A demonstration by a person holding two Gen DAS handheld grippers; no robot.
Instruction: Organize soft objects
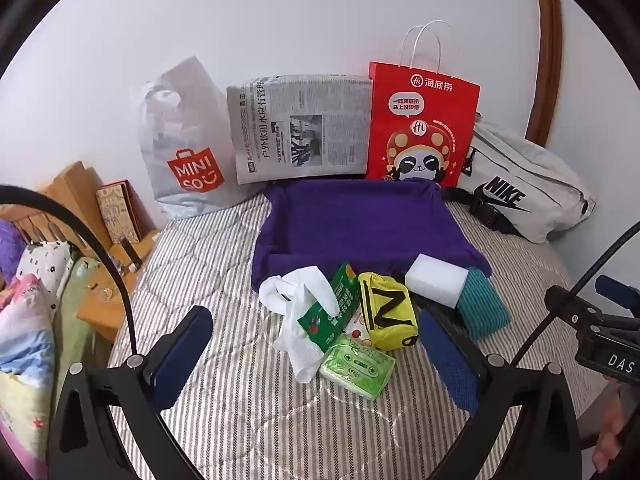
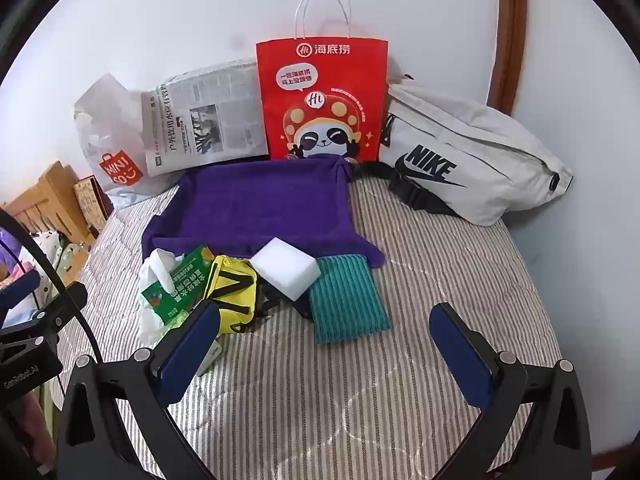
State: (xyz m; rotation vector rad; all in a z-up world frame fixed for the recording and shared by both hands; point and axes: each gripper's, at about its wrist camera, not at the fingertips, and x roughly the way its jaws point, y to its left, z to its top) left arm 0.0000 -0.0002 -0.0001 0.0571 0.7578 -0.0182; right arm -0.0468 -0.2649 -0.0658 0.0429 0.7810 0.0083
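pile: white foam sponge block [image 2: 286,272], teal ribbed cloth [image 2: 348,300], yellow zip pouch [image 1: 388,312] and green tissue pack [image 1: 356,364], all bunched at the near rim of the purple fabric tray [image 1: 360,220]
handling: looks light and squishy, so I'd pinch across the middle
left gripper [image 1: 316,352]: wide open, empty, pile just ahead
right gripper [image 2: 332,344]: wide open, empty, teal cloth just ahead
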